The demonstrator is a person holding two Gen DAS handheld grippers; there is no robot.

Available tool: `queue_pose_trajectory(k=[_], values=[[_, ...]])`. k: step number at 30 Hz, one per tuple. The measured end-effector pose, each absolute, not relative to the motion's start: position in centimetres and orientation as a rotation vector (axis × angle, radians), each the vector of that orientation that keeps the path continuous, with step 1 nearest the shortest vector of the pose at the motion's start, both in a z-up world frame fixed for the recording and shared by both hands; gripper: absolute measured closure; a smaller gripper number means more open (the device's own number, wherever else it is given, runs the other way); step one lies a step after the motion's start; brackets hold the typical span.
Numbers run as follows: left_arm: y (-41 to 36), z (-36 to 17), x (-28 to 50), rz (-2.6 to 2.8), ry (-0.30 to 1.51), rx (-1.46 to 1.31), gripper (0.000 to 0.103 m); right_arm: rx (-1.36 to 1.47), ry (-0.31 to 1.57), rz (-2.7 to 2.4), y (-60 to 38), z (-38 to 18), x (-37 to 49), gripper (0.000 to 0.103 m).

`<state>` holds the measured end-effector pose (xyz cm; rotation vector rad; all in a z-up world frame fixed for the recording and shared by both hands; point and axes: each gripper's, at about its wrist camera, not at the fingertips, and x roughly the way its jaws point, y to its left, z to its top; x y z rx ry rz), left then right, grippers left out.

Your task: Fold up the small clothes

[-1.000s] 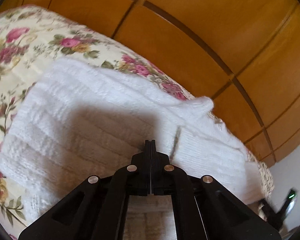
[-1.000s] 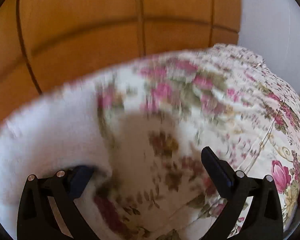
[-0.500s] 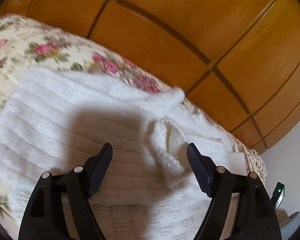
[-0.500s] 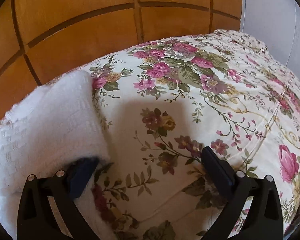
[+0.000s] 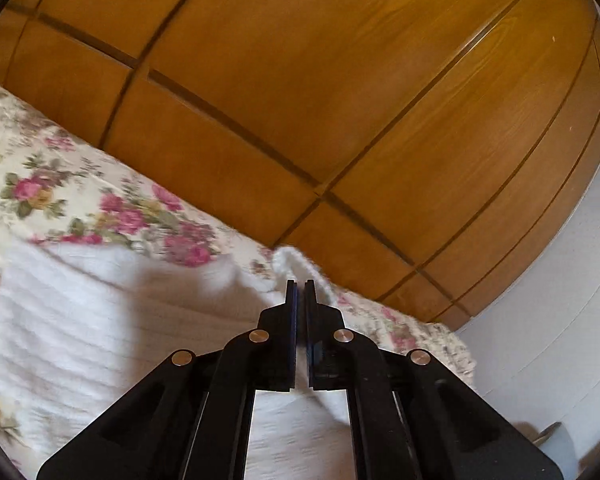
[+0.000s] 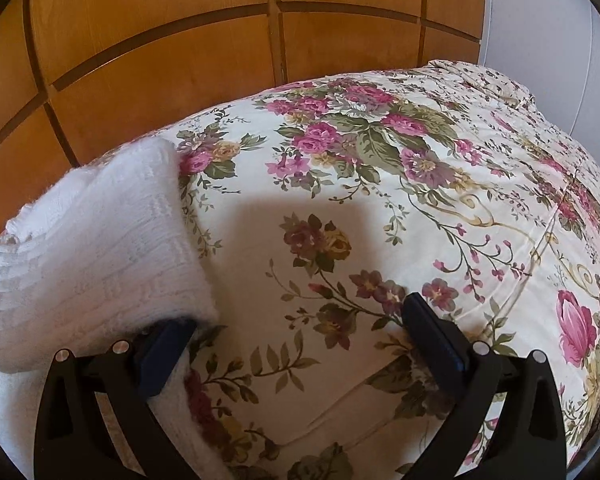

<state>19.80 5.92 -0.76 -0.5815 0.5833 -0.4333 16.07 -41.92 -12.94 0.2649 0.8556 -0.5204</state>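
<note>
A white knit garment point(image 5: 100, 320) lies folded on the floral bedspread point(image 5: 40, 184). My left gripper point(image 5: 299, 284) is shut on a raised edge of it, and a strip of white knit shows between the pads and curls up behind the fingertips. In the right wrist view the same garment point(image 6: 92, 248) lies at the left as a thick folded stack. My right gripper point(image 6: 296, 316) stands open above the bedspread point(image 6: 420, 200). Its left finger point(image 6: 168, 344) sits tucked under the garment's near corner, and nothing is between the fingers but bedspread.
Behind the bed stands a wall of orange wooden panels point(image 5: 340, 80) with dark grooves. A white wall point(image 5: 560, 280) closes the right side. The bedspread stretches away to the right of the garment, and its far edge point(image 6: 500, 80) drops off near the white wall.
My left gripper opened over the garment, then shut on a raised knit edge and lifted it, with the view tipping up toward the panels. The right gripper kept its place, still open.
</note>
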Motion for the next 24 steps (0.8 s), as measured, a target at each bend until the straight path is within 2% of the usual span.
queue_pose_trajectory(k=[7,9,14,19,21,22,23,24], values=[[6.7,-11.8,20.3,-0.211,0.831,-0.422,0.101,0.269,0.862,-0.512,-42.3,-12.9,15.9,0.002],[8.2,-12.2,20.5,-0.243,0.817,-0.547,0.101,0.287,0.866,-0.494,-42.4,-12.8,15.8,0.002],[8.0,-12.3,20.4,-0.241,0.806,-0.535,0.100,0.313,0.845,-0.419,-42.2,-11.2,13.4,0.002],[8.5,-12.4,20.0,-0.254,0.794,-0.560,0.100,0.310,0.689,-0.384,-40.6,-8.2,10.5,0.002],[8.5,-12.4,19.7,-0.256,0.787,-0.559,0.094,0.287,0.683,-0.284,-39.1,-7.3,12.3,0.002],[8.5,-12.4,19.5,-0.274,0.776,-0.560,0.085,0.271,0.684,-0.240,-38.4,-7.2,13.0,0.003],[8.4,-12.2,19.4,-0.286,0.761,-0.554,0.074,0.245,0.690,-0.181,-37.3,-7.2,14.0,0.009],[8.5,-12.1,19.1,-0.292,0.755,-0.551,0.070,0.207,0.710,-0.112,-36.1,-7.3,15.5,0.015]])
